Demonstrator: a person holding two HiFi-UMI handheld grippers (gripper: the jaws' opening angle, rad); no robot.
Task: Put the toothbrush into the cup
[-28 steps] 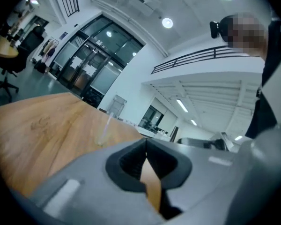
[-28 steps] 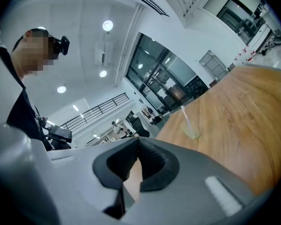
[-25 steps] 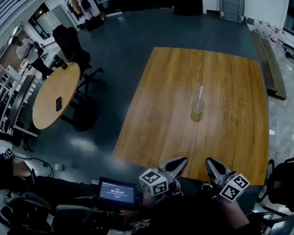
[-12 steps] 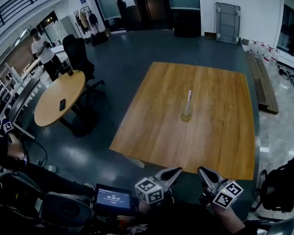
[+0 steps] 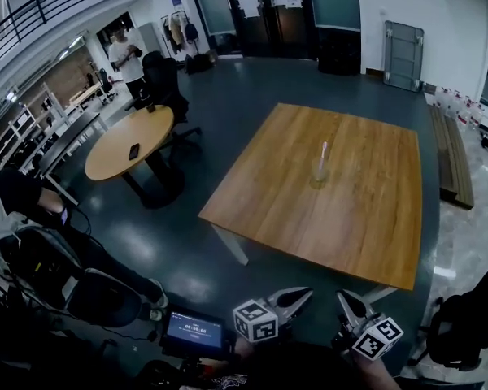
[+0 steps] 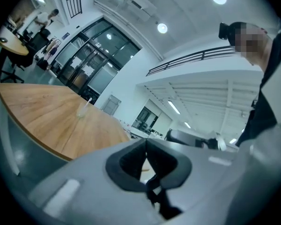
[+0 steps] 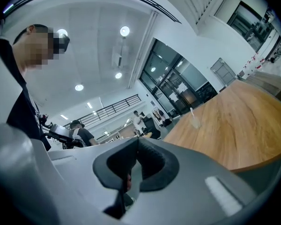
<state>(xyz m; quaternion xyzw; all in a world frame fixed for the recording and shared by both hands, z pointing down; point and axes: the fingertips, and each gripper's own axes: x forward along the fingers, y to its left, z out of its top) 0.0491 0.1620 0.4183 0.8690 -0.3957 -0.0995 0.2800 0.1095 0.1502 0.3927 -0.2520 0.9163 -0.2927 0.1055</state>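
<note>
A clear cup stands near the middle of the wooden table, and a pale toothbrush stands upright in it. Both grippers are low in the head view, off the table's near edge and over the floor. The jaws of my left gripper and my right gripper are shut with nothing between them. The left gripper view has the cup and toothbrush far off, beyond my left gripper's closed tips. In the right gripper view the cup is just as distant, past my right gripper.
A round table with a phone and dark chairs stands at the left, and a person stands behind it. A small lit screen sits near my left gripper. A black bag lies at the lower right. A long bench runs along the table's right side.
The view has drawn back from the table: its near edge now lies well ahead of both grippers, and the cup looks smaller. Both grippers stay shut, and the toothbrush stays in the cup.
</note>
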